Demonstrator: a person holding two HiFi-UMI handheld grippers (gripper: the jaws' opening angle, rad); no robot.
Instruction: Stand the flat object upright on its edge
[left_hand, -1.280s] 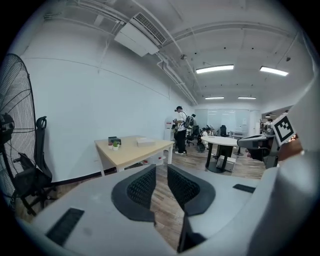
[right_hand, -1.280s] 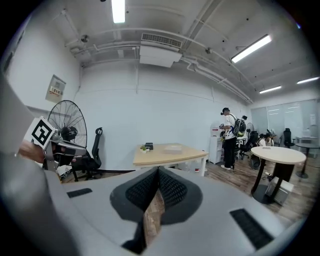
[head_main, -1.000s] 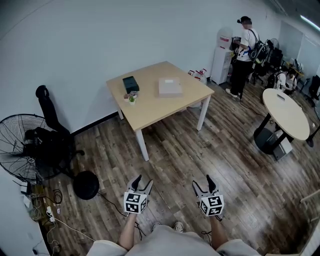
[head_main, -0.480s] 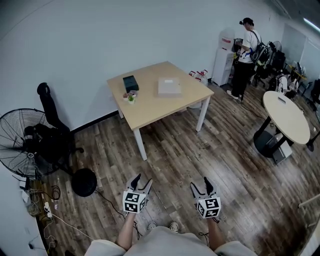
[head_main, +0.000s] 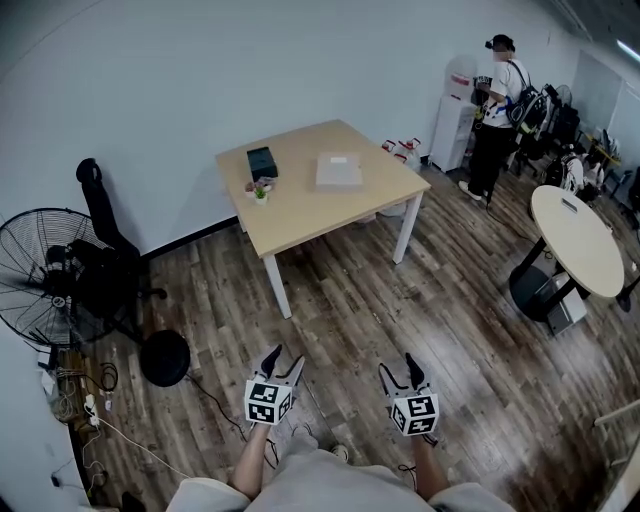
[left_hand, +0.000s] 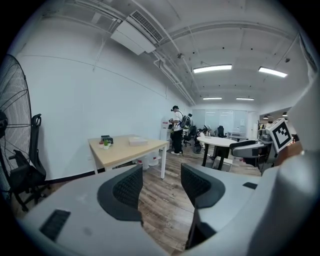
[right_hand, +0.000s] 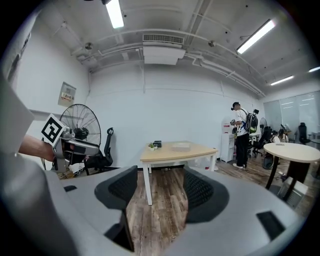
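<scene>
- The left gripper (head_main: 284, 360) is open: in its own view the two dark pads stand apart, with only wood floor (head_main: 400, 300) showing between them.
- The right gripper (head_main: 397, 368) is open too, its pads apart and nothing between them.
- Both grippers are held low over the floor in front of the person, side by side and apart, pointing toward the square table (head_main: 300, 215), which is well away from them.
- The flat object, a pale flat box (head_main: 339, 171), lies on its broad face on the table, toward the far right part of the top. Nothing touches it.
- On the left part of the same table sit a dark box (head_main: 262, 162) and, just in front of it, a small potted plant (head_main: 260, 193).
- A large standing fan (head_main: 40, 285) and a black chair (head_main: 98, 225) are by the wall at the left.
- At the right stands a round table (head_main: 575, 235).
- Another person (head_main: 497, 105) with a backpack stands at the back right, near a white cabinet (head_main: 455, 125).
</scene>
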